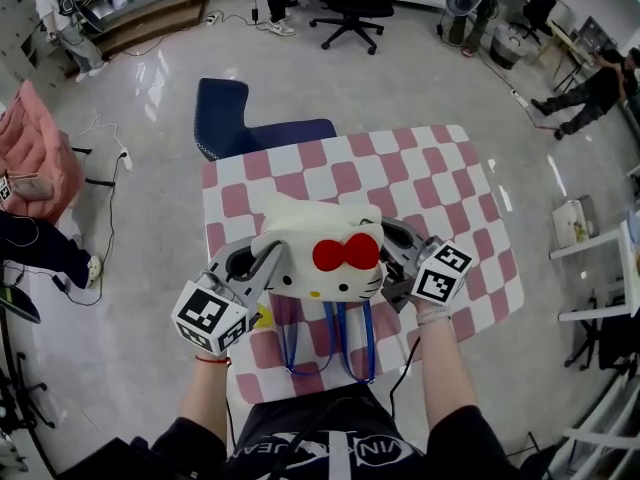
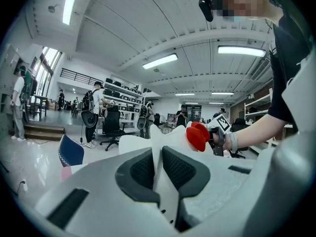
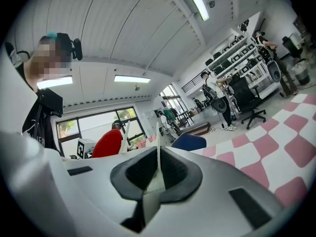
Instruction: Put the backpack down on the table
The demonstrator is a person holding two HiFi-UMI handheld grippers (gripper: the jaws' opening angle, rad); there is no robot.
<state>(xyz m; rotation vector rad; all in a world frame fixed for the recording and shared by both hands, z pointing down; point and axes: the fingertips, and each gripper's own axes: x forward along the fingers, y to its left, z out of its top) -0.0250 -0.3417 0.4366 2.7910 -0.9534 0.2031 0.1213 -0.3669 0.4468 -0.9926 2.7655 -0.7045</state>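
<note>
The white backpack (image 1: 310, 238) with a red bow (image 1: 346, 254) is held over the near half of the checked table (image 1: 450, 188), its blue straps (image 1: 368, 343) hung toward the table's near edge. A fold of its fabric is pinched between the closed jaws of the left gripper (image 2: 157, 157), and a thin white edge of it is clamped by the right gripper (image 3: 158, 169). A blue chair (image 1: 235, 118) is seen beyond the table's far edge.

A big open lab or workshop office: swivel office chairs (image 1: 352, 3) on a glossy pale floor (image 1: 150, 98), shelves (image 2: 121, 95) stacked with gear, ceiling strip lights (image 2: 160, 61), people (image 1: 62, 23) standing about.
</note>
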